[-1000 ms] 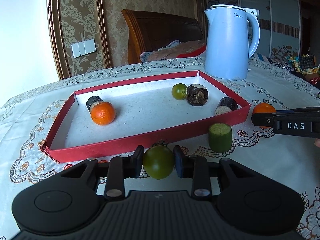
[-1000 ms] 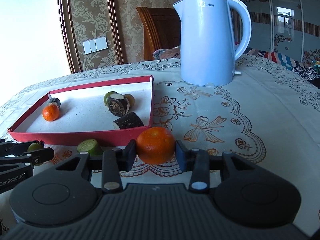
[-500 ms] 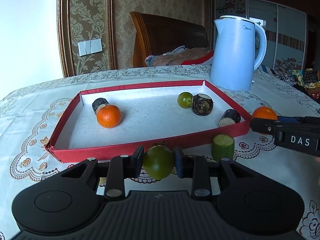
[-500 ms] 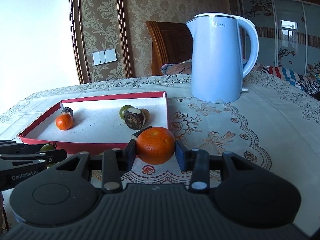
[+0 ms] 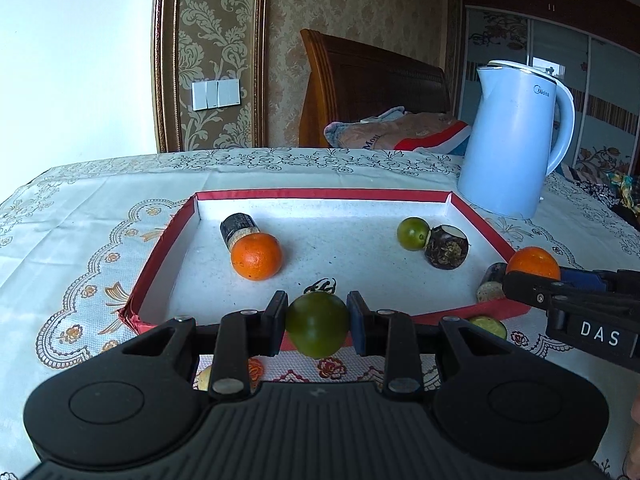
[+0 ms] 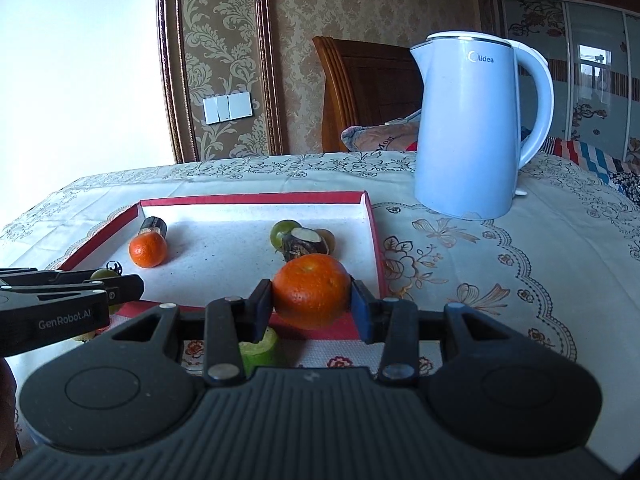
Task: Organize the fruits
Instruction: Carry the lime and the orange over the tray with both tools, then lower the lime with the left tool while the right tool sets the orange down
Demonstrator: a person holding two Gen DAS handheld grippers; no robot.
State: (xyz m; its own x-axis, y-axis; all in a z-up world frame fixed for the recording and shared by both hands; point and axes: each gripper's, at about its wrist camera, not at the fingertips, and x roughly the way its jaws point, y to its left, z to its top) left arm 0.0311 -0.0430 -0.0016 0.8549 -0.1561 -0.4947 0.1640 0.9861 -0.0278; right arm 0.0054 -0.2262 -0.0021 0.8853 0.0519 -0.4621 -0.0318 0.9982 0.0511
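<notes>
My left gripper [image 5: 317, 327] is shut on a green citrus fruit [image 5: 317, 330], held above the near rim of the red tray [image 5: 164, 240]. My right gripper [image 6: 312, 304] is shut on an orange [image 6: 310, 290] above the tray's near right corner; it also shows in the left wrist view [image 5: 532, 264]. In the tray lie an orange [image 5: 256, 256], a dark cane piece [image 5: 238, 229], a green fruit [image 5: 413, 233], a dark round piece [image 5: 446, 247] and another dark piece [image 5: 490, 284].
A light blue kettle [image 5: 516, 140] stands on the tablecloth behind the tray's right corner. A green cut piece [image 6: 260, 346] lies on the cloth in front of the tray. A wooden chair with a cloth bundle [image 5: 400, 132] is behind the table.
Both grippers have risen and moved forward over the tray's near rim, each still holding its fruit. The tray now appears lower and closer in both views.
</notes>
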